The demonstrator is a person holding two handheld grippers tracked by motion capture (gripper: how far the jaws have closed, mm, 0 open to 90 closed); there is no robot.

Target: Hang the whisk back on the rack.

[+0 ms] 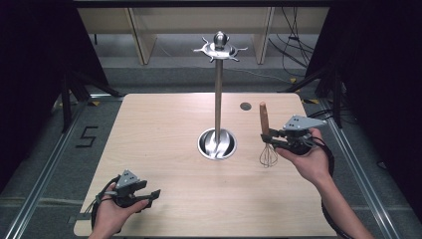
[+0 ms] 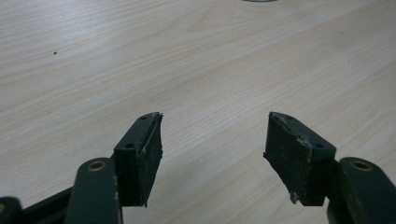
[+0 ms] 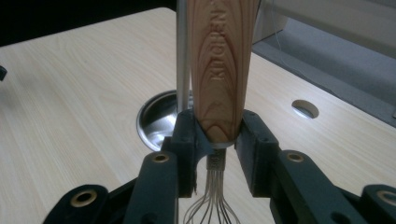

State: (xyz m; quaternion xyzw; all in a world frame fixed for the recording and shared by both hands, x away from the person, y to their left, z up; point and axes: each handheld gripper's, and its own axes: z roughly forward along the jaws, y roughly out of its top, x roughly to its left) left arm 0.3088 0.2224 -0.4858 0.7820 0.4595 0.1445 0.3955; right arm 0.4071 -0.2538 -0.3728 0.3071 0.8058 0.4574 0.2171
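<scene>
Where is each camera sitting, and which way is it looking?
High view: sits above the person's side, looking forward and down at the light wooden table; both forearms, left gripper and right gripper show.
Left gripper view: rides the left gripper, looking along its open black jaws at bare tabletop.
Right gripper view: rides the right gripper, looking at the wooden-handled wire whisk it clamps.
Shared: high and right gripper views both show the whisk and the steel stand with round base.

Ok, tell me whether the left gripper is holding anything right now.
No, the left gripper has its jaws spread apart with nothing but bare wooden table between them, while the whisk sits in the right gripper.
</scene>
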